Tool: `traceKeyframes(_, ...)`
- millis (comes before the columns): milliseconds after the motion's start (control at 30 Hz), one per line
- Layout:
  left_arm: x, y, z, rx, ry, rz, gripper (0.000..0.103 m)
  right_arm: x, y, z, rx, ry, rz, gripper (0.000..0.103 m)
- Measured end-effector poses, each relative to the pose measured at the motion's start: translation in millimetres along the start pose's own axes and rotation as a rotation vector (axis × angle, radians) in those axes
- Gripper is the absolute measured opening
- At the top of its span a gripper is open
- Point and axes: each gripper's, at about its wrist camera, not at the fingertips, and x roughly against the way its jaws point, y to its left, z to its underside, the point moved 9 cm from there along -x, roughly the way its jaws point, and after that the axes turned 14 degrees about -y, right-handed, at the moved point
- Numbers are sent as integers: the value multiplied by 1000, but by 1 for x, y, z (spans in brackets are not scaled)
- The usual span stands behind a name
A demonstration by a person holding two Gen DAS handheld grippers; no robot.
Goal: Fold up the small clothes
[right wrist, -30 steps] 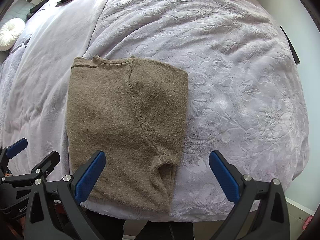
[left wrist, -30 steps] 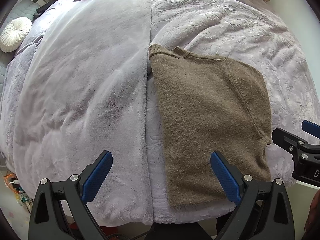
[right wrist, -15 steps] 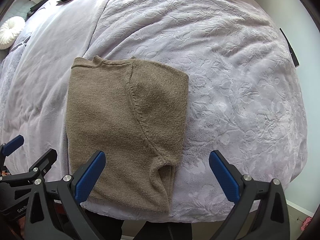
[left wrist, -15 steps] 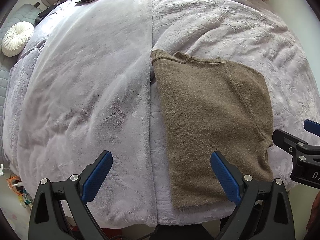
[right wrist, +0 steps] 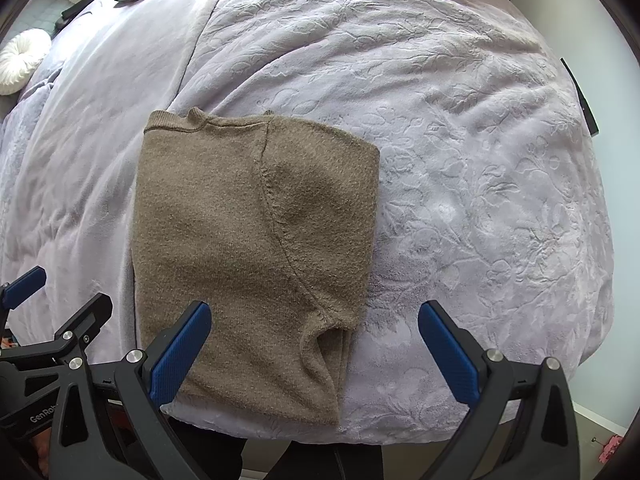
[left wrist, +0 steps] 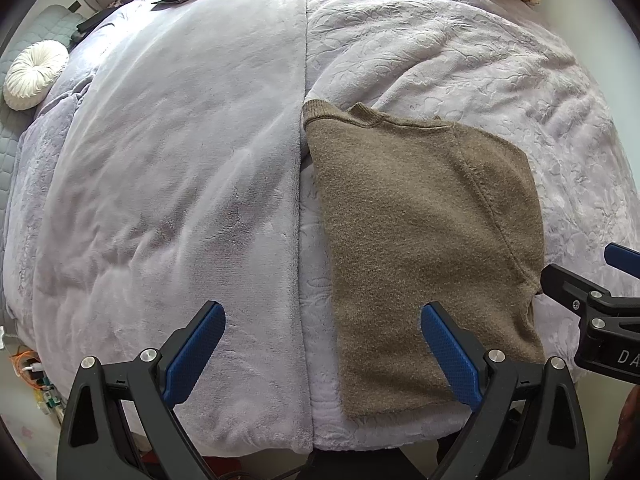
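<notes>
Already folded lengthwise, by the look of it: brown knitted sweater (right wrist: 248,248) lying as a narrow rectangle on the lilac bedspread (right wrist: 460,160), sleeve tucked under along the right edge, collar at the far end, hem at the near edge of the bed. Probably between folds now, with the crosswise fold not yet made.

Left gripper (left wrist: 322,354) spread wide, holding nothing, hovering above the near edge of the bed; right-hand blue pad over the sweater's lower part, left-hand pad over bare plush blanket (left wrist: 168,184). Sweater therefore ahead and to the right of this gripper's centre, beside the seam where blanket meets bedspread.

Right gripper (right wrist: 314,354) likewise wide apart and empty, poised above the sweater's near right corner; left-hand pad over the knit, right-hand pad over bare bedspread, loose sleeve fold just ahead between them.

Next move likely calls for both grippers to drop onto the hem corners, pinch through all layers, then lift and carry the hem toward the collar. Care needed with the tucked sleeve, apt to slip out if only the top layer gets caught.
</notes>
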Motion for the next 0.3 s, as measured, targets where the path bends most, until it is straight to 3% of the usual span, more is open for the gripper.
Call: traceKeyframes(300, 3, -4, -1, -9, -13, -3, 99, -1, 1, 1, -1, 3, 0, 103)
